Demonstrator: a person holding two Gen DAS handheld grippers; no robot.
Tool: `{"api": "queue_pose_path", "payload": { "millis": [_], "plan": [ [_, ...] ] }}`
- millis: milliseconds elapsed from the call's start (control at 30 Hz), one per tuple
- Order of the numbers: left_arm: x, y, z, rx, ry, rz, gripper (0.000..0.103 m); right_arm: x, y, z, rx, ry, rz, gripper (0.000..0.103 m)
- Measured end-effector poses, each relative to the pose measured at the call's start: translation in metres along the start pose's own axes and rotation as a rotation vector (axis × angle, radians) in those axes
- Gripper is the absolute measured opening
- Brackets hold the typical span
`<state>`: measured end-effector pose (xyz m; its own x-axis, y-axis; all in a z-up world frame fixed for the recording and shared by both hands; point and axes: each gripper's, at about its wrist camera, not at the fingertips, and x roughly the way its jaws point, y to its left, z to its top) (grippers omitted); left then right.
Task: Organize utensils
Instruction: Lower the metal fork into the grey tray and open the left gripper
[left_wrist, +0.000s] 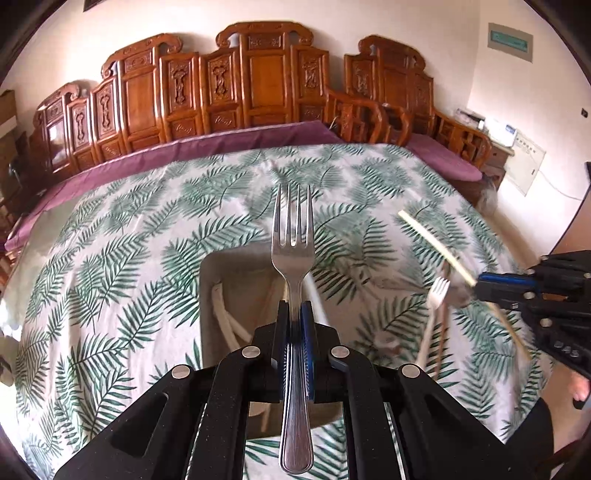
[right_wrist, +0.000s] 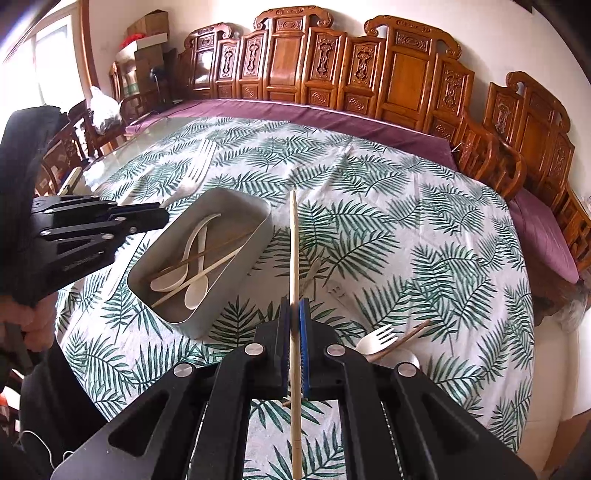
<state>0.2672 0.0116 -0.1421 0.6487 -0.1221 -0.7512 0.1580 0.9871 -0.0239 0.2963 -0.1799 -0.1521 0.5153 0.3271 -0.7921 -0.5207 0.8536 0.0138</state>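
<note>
Setting: a home dining or living room. Indicators: a row of carved wooden chairs (right_wrist: 406, 74) stands along the white wall (left_wrist: 517, 103) behind the table. A purple cloth (right_wrist: 332, 114) and a leaf-print tablecloth (left_wrist: 129, 258) cover the table. Stacked cardboard boxes (right_wrist: 147, 33) occupy one corner beside a window (right_wrist: 44, 66). A small cabinet (left_wrist: 498, 155) with household items stands in the other corner.
</note>
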Motion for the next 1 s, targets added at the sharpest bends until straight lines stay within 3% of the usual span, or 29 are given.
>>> {"api": "queue_pose_path", "payload": {
  "millis": [667, 833, 1000],
  "plan": [
    [0.063, 0.029, -0.004, -0.041, 0.091, -0.003, 0.006, 0.042, 0.003, 0.001, -0.002, 0.047, 0.033, 0.006],
    [0.065, 0.03, -0.004, -0.033, 0.096, -0.015, 0.007, 0.047, 0.008, 0.009, 0.001, 0.052, 0.052, 0.006],
    [0.048, 0.034, 0.0, -0.032, 0.067, -0.037, 0.014, 0.046, 0.013, 0.019, 0.005, 0.053, 0.071, 0.006]
  ]
}}
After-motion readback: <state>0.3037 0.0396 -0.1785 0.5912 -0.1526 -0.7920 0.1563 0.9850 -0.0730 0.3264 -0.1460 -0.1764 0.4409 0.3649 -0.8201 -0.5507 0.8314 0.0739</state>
